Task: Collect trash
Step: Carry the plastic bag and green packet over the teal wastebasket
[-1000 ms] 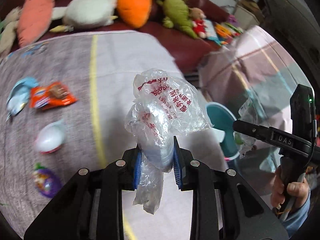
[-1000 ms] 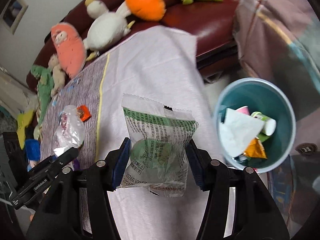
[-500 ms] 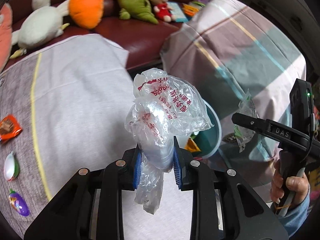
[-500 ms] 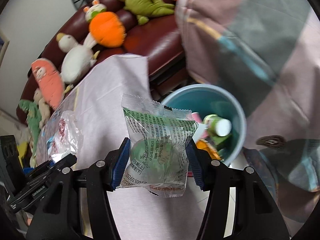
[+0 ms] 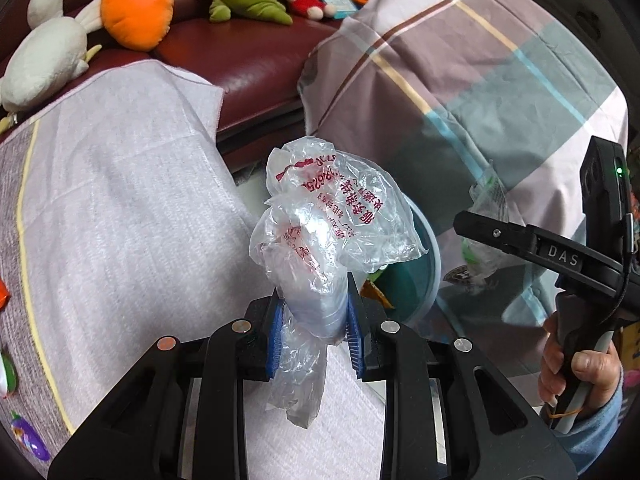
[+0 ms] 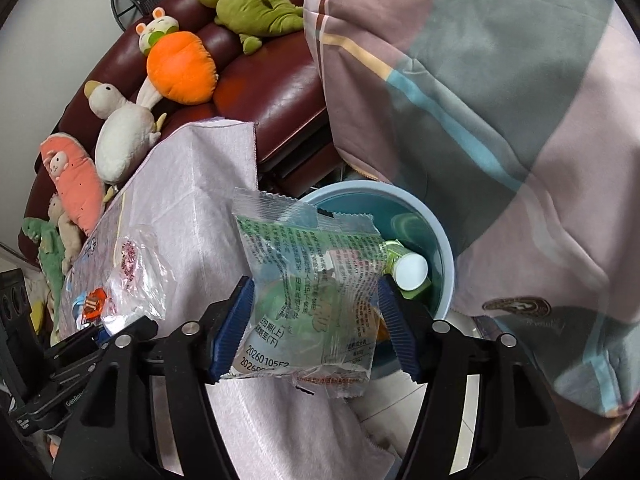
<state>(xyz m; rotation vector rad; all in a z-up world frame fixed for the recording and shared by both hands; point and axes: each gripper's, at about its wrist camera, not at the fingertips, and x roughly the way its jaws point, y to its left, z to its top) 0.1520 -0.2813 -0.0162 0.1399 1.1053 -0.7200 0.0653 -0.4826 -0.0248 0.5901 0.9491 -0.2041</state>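
Trash is held in both grippers above the near corner of the cloth-covered table (image 6: 192, 208), just beside the blue bin (image 6: 444, 248) on the floor. In the right gripper (image 6: 316, 320) a clear green-printed snack wrapper (image 6: 308, 280) is framed by jaws that are opening; the right blue pad is seen to stand just off the wrapper's edge, while the left pad is at its other edge, so the grip is judged to be letting go. The wrapper is set with its long axis pointing away from the jaws and its far end over the bin's near rim, where a green bottle with a white cap (image 6: 408, 270) and other scraps are already seen inside. A drop from here is judged to depend on the wrapper clearing that rim rather than the table edge.

In the left gripper (image 5: 314, 320) a crumpled clear plastic bag with red print (image 5: 328, 236) is pinched between narrow jaws, its bulk upright above the pads and a tail hanging below. From this view the bin (image 5: 424, 280) is placed just beyond and to the right of the bag, partly hidden by it. The right hand (image 5: 576, 376) is judged the nearer to the bin.
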